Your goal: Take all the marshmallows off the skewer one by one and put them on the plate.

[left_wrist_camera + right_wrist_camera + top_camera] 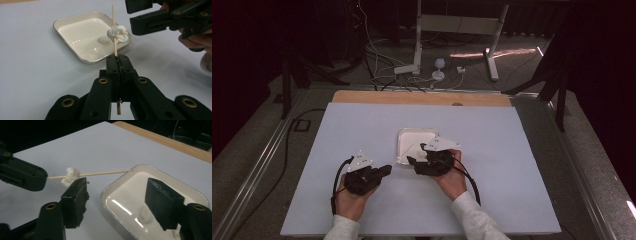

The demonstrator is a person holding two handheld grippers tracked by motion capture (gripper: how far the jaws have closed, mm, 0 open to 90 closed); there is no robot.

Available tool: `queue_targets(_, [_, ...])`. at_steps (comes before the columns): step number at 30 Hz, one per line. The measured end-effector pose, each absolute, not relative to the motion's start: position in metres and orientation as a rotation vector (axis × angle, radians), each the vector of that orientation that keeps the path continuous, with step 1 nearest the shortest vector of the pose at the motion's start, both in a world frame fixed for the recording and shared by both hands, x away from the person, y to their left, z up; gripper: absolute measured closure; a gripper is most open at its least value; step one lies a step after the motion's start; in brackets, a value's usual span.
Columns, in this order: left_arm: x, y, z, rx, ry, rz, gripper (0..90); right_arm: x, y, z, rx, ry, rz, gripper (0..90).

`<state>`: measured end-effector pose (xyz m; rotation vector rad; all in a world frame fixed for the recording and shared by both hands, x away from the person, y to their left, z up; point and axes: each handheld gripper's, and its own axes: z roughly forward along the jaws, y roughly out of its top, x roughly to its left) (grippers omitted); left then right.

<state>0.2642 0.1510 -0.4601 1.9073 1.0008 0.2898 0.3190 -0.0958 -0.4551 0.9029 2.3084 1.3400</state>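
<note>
My left gripper (117, 60) clamped the wooden skewer (114, 30) — one marshmallow (118, 34) threaded on it, at twelve o'clock. My right gripper (117, 192) hung wide, holding nothing, above the white tray (120, 183) on the tabletop (362, 125) — another marshmallow piece (104, 40) lay inside.

**Wood, gloss and matt black on a pale sheet**

We see a thin skewer (114, 27) of pale, smooth wood, bare and unvarnished. The white lump (118, 34) threaded on it looks soft, crumpled and matt, like a marshmallow or wadded tissue; we cannot tell which. The tray (65, 21) has a glossy cream inside that mirrors the light, with a shiny metal-like rim. Both the left gripper (117, 59) and the right gripper (120, 195) are matt black plastic with brass-coloured rivets, their pads rough-faced. The table (362, 125) wears a smooth, matt pale sheet, with light wood showing along its far edge.
</note>
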Motion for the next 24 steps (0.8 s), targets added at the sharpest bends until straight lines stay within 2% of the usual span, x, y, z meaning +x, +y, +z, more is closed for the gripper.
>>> queue_targets(6, [0.264,0.151,-0.460,1.905,1.002,0.289,89.8,0.314,-0.091,-0.453,0.861,2.318,1.366,29.7])
queue_targets(14, [0.264,0.150,-0.460,1.900,1.001,0.287,89.8,0.306,-0.082,-0.453,0.792,2.334,1.385,31.7])
queue_targets(19, [0.264,0.149,-0.459,1.895,0.999,0.282,89.8,0.302,-0.076,-0.454,0.751,2.342,1.381,37.8])
queue_targets(24, [0.263,0.148,-0.459,1.898,0.992,0.280,89.8,0.300,-0.072,-0.454,0.740,2.329,1.374,48.2])
